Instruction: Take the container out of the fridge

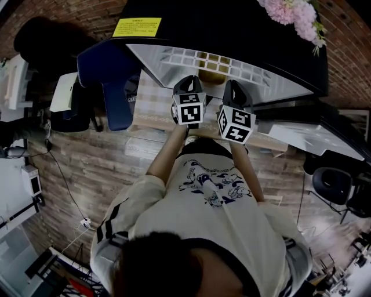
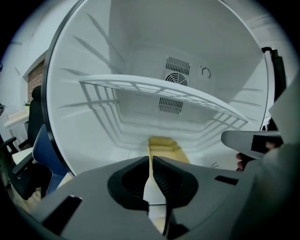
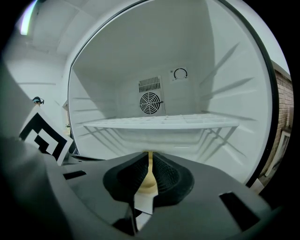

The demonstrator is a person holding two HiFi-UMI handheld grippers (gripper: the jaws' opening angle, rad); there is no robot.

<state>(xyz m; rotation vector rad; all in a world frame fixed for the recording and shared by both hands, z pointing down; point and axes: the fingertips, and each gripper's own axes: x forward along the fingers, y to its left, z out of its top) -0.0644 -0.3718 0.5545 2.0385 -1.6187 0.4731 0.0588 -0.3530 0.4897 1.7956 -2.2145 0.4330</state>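
So the fridge (image 1: 174,72) is standing open, black outside and all white inside, and the person has both tools held up right at its mouth, side by side. The left hand-held gripper (image 2: 151,161) has its jaws pulled nearly together, just a thin slit between the dark pads, and nothing is caught in there. Same deal with the right hand-held gripper (image 3: 150,157): jaws pinched in to a sliver and holding nothing. The container (image 2: 166,147) is the yellow one, sitting on the fridge floor under the white wire shelf (image 2: 164,89), roughly in the middle and apart from both tools. You can see it straight past the left jaws, and a strip of yellow shows through the slit of the right ones too. A round fan vent (image 3: 150,102) sits on the back wall above the shelf. Outside there's a blue chair (image 1: 113,75) just left of the fridge, a yellow sticker (image 1: 137,26) on the fridge's black top, and some pink flowers (image 1: 293,11) up there on the right.
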